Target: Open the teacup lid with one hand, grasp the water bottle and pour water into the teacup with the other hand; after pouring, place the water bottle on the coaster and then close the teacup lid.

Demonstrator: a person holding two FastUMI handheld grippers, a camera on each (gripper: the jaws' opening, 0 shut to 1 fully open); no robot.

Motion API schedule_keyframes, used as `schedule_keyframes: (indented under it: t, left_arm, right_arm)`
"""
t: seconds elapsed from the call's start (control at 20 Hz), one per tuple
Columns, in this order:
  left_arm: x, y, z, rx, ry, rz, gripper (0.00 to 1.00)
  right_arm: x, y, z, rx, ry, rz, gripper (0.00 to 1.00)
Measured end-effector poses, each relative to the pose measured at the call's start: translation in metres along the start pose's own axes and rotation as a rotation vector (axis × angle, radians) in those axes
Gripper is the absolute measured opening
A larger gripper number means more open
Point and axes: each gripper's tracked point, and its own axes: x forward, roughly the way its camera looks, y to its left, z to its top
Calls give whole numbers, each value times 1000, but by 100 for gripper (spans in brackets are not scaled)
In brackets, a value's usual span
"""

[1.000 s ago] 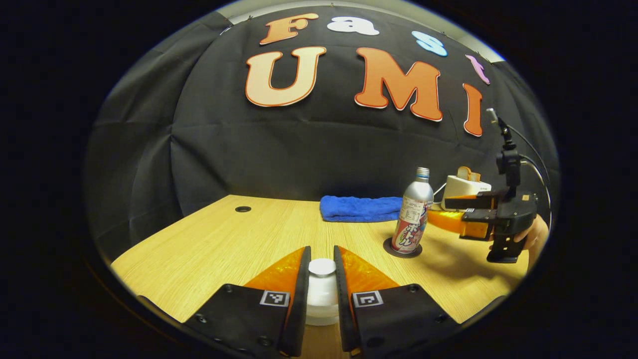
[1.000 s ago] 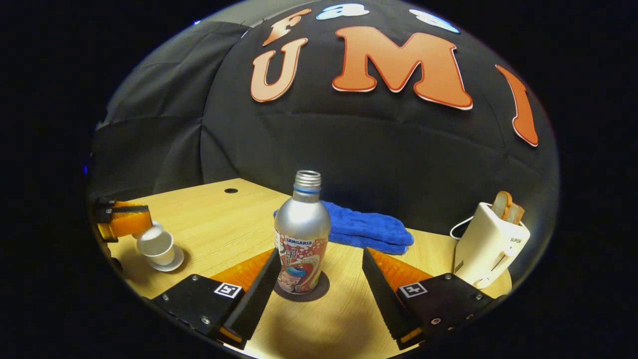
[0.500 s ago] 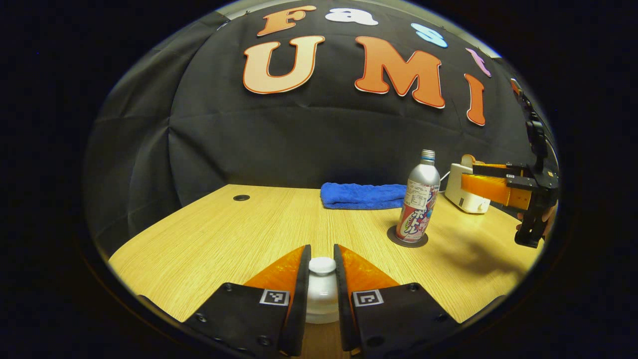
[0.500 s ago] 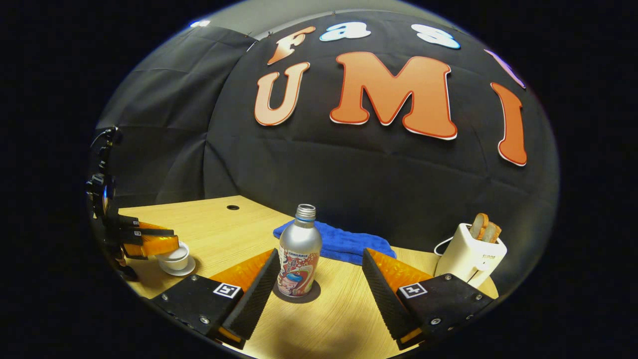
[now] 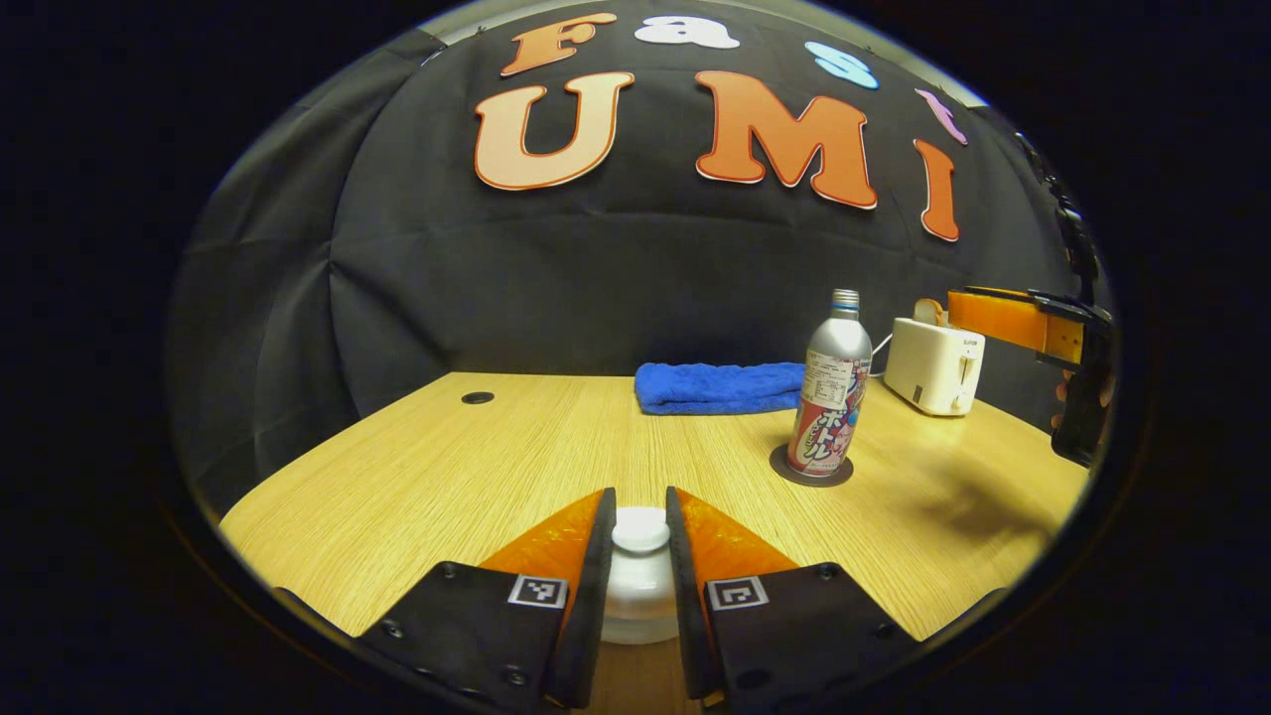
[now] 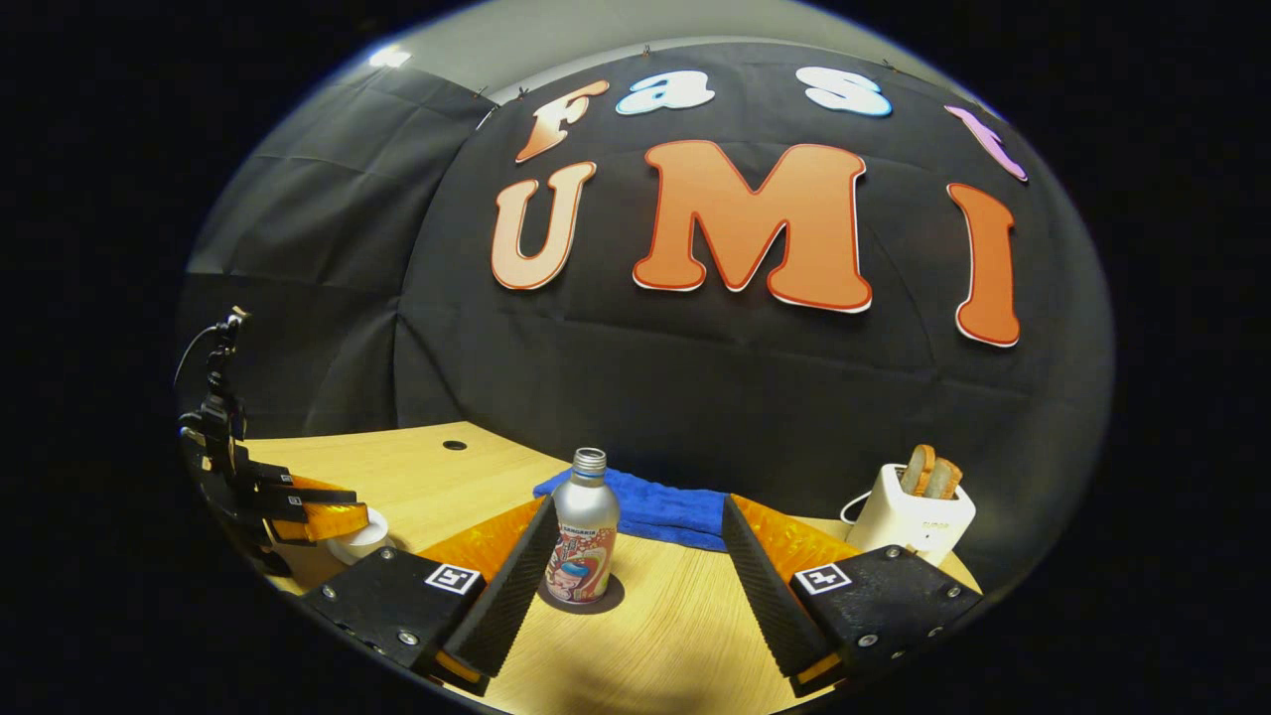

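The white teacup (image 5: 635,606) stands at the near table edge with its lid (image 5: 640,529) on top. My left gripper (image 5: 639,500) is shut on the lid's knob, one finger on either side. The silver water bottle (image 5: 832,392) stands upright and uncapped on the dark round coaster (image 5: 786,471). My right gripper (image 6: 636,502) is open and held back from the bottle (image 6: 583,526), which looks small between its fingers. The right gripper (image 5: 1028,323) is raised at the far right of the left gripper view. The left gripper (image 6: 313,516) covers the teacup (image 6: 359,543).
A folded blue towel (image 5: 720,386) lies at the back of the wooden table (image 5: 447,467). A white toaster (image 5: 933,363) with bread slices stands at the back right. A small cable hole (image 5: 477,398) is at the back left.
The right gripper has pulled back and up from the bottle, which stays on the coaster. The lid went from tilted over the cup to sitting on it, still held by the left gripper.
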Motion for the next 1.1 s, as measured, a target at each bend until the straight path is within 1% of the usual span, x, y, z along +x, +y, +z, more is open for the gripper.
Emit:
schedule_keyframes:
  t: [0.15, 0.25, 0.3, 0.35, 0.4, 0.5, 0.55, 0.6, 0.65, 0.7, 0.75, 0.8, 0.85, 0.9, 0.95, 1.0, 1.05, 1.1]
  left_arm:
    - [-4, 0, 16, 10, -45, 14, 39]
    - [-8, 0, 35, 30, -96, 26, 47]
    - [-11, -1, 46, 35, -122, 32, 44]
    - [-16, -4, 57, 34, -148, 30, 44]
    - [-20, -5, 68, 31, -175, 33, 46]
    - [-28, -7, 87, 34, -219, 40, 59]
    - [-31, -6, 97, 38, -240, 45, 57]
    - [-33, -10, 106, 36, -260, 38, 64]
    - [-37, -13, 116, 26, -284, 34, 60]
    - [-41, -16, 126, 16, -303, 25, 60]
    - [-44, -19, 133, 11, -311, 24, 63]
    - [-48, -18, 140, 13, -318, 32, 64]
    - [-51, -20, 148, 14, -330, 33, 68]
    - [-55, -22, 154, 10, -346, 35, 66]
    - [-56, -24, 158, 5, -353, 31, 69]
    - [-57, -27, 159, 0, -352, 27, 69]
    - [-57, -29, 160, -5, -350, 25, 80]
    - [-59, -31, 163, -9, -350, 23, 83]
  right_arm:
    - [-8, -1, 12, 16, -30, -9, 99]
    - [-15, -3, 18, 23, -49, -14, 99]
    - [-18, -5, 22, 23, -60, -24, 99]
    - [-22, -8, 25, 24, -70, -32, 99]
    - [-25, -9, 31, 29, -82, -40, 99]
    - [-32, -10, 39, 37, -101, -46, 99]
    - [-36, -10, 41, 40, -108, -48, 99]
    - [-39, -9, 44, 41, -115, -42, 99]
    - [-44, -9, 49, 43, -124, -46, 99]
    - [-48, -11, 55, 43, -137, -53, 99]
    - [-53, -13, 60, 43, -151, -61, 99]
    - [-57, -15, 66, 49, -165, -71, 99]
    - [-61, -16, 71, 57, -178, -76, 99]
    - [-65, -18, 76, 64, -189, -84, 100]
    - [-68, -19, 79, 68, -198, -87, 99]
    - [-72, -20, 82, 69, -205, -93, 99]
    - [-75, -21, 85, 68, -211, -98, 98]
    - [-77, -23, 86, 67, -210, -108, 98]
